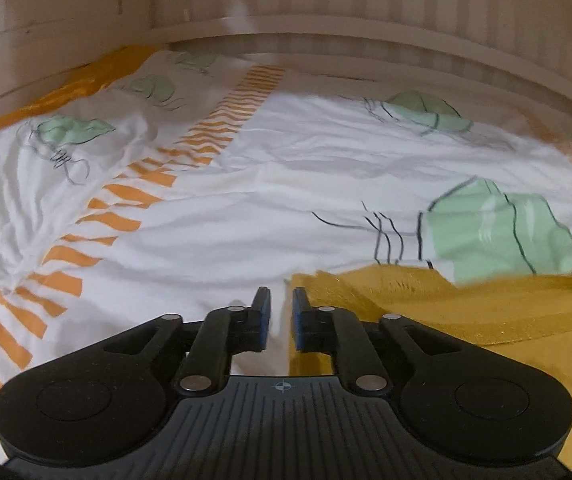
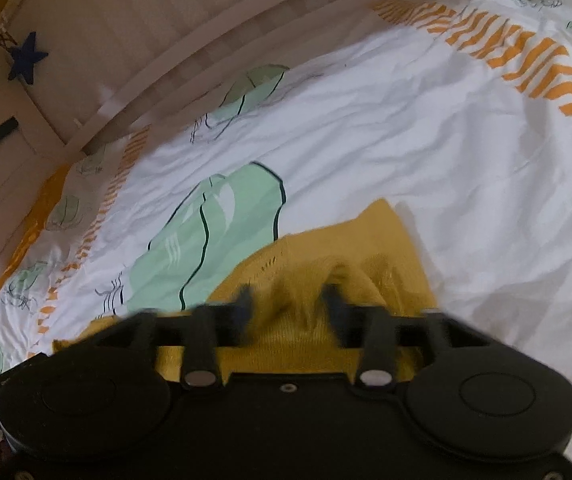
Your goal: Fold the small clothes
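Right now my right tool stands wide over a bunched ridge of the mustard garment on the bed, while my left tool, nearly closed and empty, sits at its left edge.

You've got a mustard-yellow knit garment on a white duvet — mint-green shapes, black line sketches, orange stripe bands.

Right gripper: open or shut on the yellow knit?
Open. The right gripper has its fingers spread wide, blurred, with a bunched ridge of the yellow knit between them, unpinched.
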Tool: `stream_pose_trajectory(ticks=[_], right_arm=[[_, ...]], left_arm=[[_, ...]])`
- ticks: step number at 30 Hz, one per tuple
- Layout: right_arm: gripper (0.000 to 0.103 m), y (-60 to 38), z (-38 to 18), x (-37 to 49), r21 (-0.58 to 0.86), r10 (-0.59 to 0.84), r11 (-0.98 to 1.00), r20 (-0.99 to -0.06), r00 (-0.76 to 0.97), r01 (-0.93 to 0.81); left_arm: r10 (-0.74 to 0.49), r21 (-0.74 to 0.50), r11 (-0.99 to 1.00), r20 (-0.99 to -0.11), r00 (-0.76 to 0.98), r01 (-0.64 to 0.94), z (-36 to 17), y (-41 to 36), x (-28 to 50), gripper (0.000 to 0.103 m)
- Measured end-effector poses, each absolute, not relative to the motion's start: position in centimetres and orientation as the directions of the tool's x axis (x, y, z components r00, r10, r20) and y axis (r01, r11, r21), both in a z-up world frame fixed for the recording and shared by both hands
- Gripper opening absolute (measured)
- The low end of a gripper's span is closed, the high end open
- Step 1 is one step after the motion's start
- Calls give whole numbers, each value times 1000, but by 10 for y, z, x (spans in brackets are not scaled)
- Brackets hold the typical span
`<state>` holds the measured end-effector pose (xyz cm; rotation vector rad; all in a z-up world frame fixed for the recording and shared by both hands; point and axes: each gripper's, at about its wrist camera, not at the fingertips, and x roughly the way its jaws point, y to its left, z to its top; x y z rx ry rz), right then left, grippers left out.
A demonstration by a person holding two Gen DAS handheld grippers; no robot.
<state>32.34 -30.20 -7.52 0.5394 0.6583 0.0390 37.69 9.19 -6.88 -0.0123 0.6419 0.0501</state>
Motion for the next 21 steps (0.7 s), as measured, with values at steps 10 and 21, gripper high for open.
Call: stream_pose_trajectory(ticks=[10, 21], right_arm=[[76, -299, -48, 309, 425, 171, 900, -546, 820, 96], [76, -282, -73, 283, 267, 149, 963, -650, 745, 40]], left_arm=[[-18, -50, 999, -591, 807, -14, -42, 96, 356, 23], [-115, 32, 982, -672, 731, 184, -81, 61, 302, 24]])
